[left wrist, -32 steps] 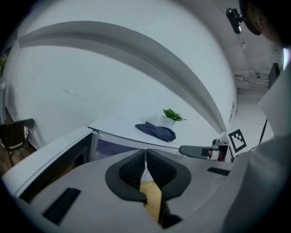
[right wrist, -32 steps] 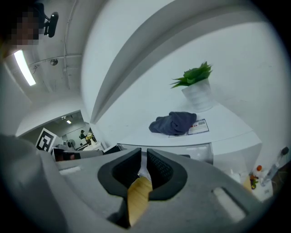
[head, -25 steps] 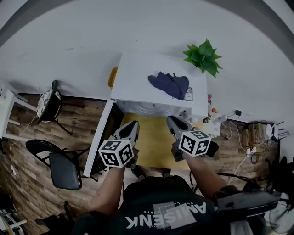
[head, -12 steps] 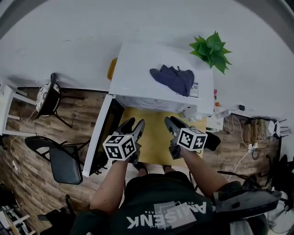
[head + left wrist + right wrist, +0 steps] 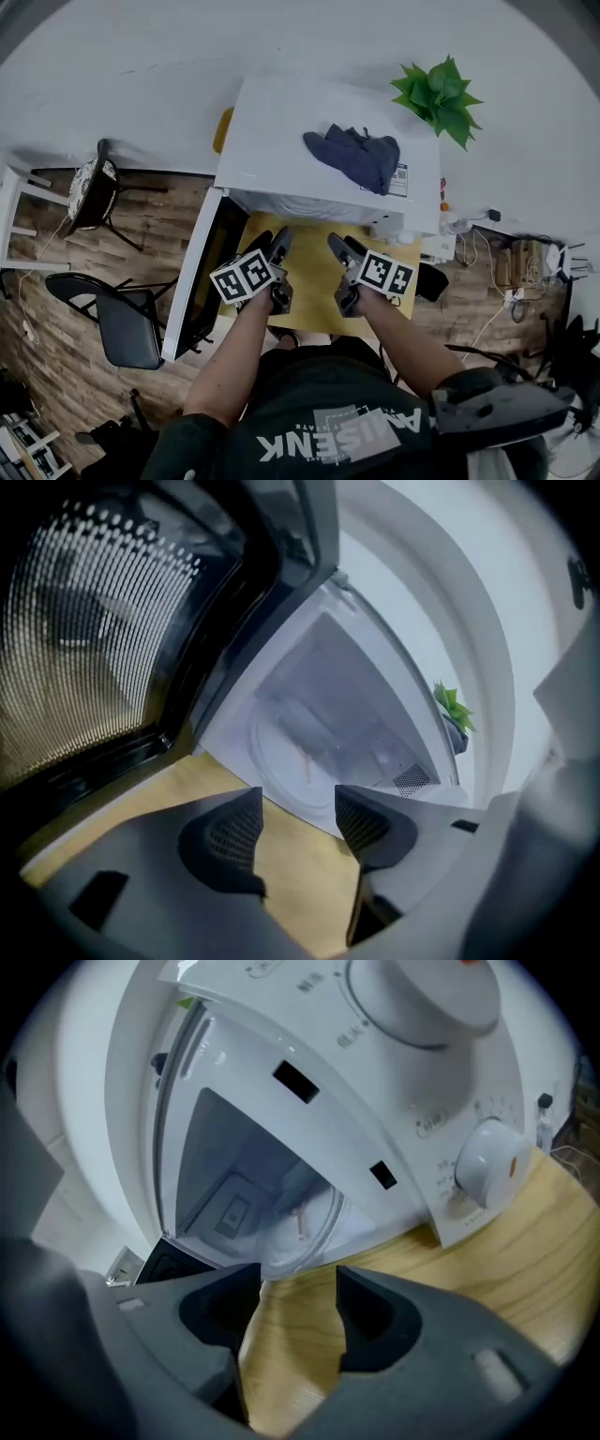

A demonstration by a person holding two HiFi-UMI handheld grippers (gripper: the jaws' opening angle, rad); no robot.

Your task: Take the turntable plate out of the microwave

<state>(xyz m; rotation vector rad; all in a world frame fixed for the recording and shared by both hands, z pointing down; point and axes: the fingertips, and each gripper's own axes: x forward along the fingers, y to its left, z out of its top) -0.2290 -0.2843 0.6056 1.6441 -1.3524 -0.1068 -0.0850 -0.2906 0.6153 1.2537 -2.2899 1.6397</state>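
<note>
Both sets of jaws are open with nothing between them, and both have just been opening. Left gripper (image 5: 298,803): pads apart, bare wooden tabletop (image 5: 314,878) showing in the gap, pointed into the open microwave (image 5: 281,141). The turntable plate (image 5: 292,759) lies flat on the cavity floor, straight ahead of the left jaw tips and beyond them, not touched. The open door (image 5: 84,649) with its mesh window stands up and to the left of the left jaws. Right gripper (image 5: 298,1283): pads apart, only tabletop wood in the gap. The plate's near rim sits just past these tips, ahead and slightly left, inside the cavity. The control panel is up and to the right of the right jaws, with its lower knob (image 5: 487,1162) nearest them. In the head view the two grippers sit side by side over the tabletop, right in front of the cavity mouth, tips near each other but apart. Beyond the jaws, a dark cloth (image 5: 354,157) lies on the microwave's top, and a potted plant (image 5: 439,94) stands further back to the right.
</note>
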